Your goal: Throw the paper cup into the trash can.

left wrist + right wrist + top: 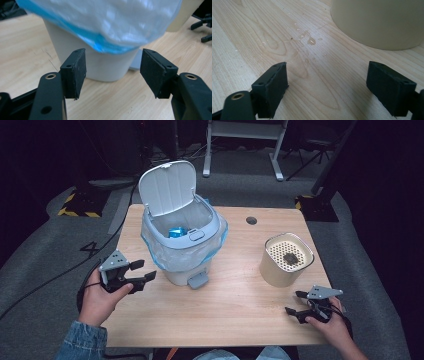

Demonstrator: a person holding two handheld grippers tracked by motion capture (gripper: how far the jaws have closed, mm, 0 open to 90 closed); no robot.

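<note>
Bin (182, 252), a small white pedal one with a plastic liner (165, 251), stood on the far left part of the table (235, 310), and it was the thing nearest to the left gripper (141, 271). That gripper was held by the left hand (100, 300) at the near left edge of the table, with its jaws apart and nothing between them. In the left gripper view the two black pads (76, 72) framed the lower wall of the bin but did not touch it. The right gripper (296, 302) lay low at the near right corner, its jaws also spread wide and empty, just near of a cream cylinder container (286, 260) with a perforated top. In the right gripper view a few small wet marks (311, 41) showed on the wood in front of that container.

I judged that the bin was light and stiff, made of thin plastic, so it could slide or tip if pushed at the top. Its lid (167, 187) stood open and upright at the far side, and something blue (176, 232) lay inside. The liner, folded over the rim, looked soft and slippery; a grip there would probably pull the bag and not the bin. Better places seemed to be the lid's front edge for closing it, or the pedal (198, 280) at the near foot, which needs a push down.
</note>
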